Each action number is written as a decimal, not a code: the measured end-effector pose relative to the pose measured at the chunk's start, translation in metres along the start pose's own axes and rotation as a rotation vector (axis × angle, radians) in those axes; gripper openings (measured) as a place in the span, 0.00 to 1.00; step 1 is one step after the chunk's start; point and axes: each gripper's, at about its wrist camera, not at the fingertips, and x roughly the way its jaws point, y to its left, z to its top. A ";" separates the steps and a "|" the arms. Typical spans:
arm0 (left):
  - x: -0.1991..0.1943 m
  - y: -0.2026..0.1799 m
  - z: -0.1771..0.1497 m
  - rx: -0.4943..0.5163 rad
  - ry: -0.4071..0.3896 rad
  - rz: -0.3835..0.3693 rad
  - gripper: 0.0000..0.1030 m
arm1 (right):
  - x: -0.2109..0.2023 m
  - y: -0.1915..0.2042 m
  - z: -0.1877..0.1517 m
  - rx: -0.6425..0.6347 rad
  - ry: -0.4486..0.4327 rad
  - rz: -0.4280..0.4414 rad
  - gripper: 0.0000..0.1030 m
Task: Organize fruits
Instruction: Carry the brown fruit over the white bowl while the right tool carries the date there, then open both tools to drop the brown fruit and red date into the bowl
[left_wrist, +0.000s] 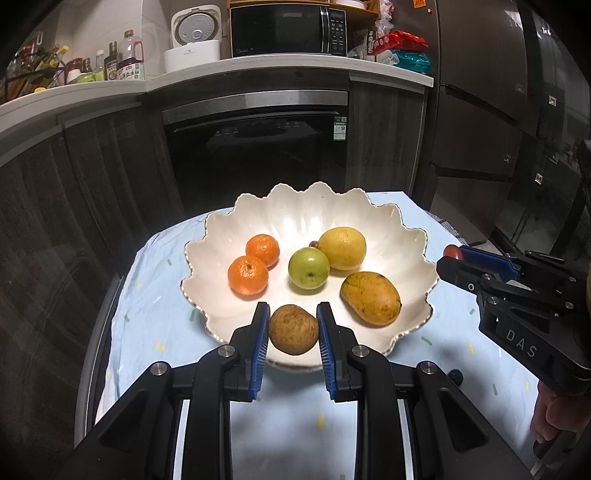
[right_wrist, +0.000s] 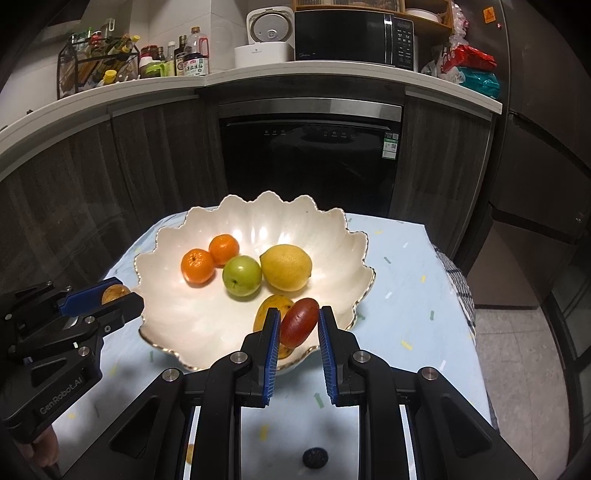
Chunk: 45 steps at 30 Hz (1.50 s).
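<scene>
On blue cloth (left_wrist: 147, 295), white bowl (left_wrist: 303, 206) holds tangerines (left_wrist: 247, 275), apple (left_wrist: 308, 267), lemon (left_wrist: 342, 247), mango (left_wrist: 370, 298).

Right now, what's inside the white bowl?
White bowl holds two oranges, a green apple, a lemon and a mango. A small reddish thing behind the apple is mostly covered.

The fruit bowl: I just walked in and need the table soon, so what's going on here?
A person is sorting fruit with a handheld claw in each hand. The left claw is shut on a round brown fruit, and the right claw is shut on a small red fruit, both held over the near rim of the white scalloped bowl. Already in the bowl: two oranges, a green apple, a lemon and a mango.
</scene>
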 end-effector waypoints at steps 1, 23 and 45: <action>0.003 0.000 0.002 0.001 0.001 -0.001 0.25 | 0.001 -0.001 0.000 0.000 0.000 -0.001 0.22; 0.056 0.003 0.018 0.005 0.051 -0.011 0.26 | 0.054 -0.020 0.009 0.033 0.055 -0.010 0.22; 0.060 0.003 0.014 0.010 0.055 0.025 0.44 | 0.061 -0.025 0.008 0.040 0.064 -0.059 0.45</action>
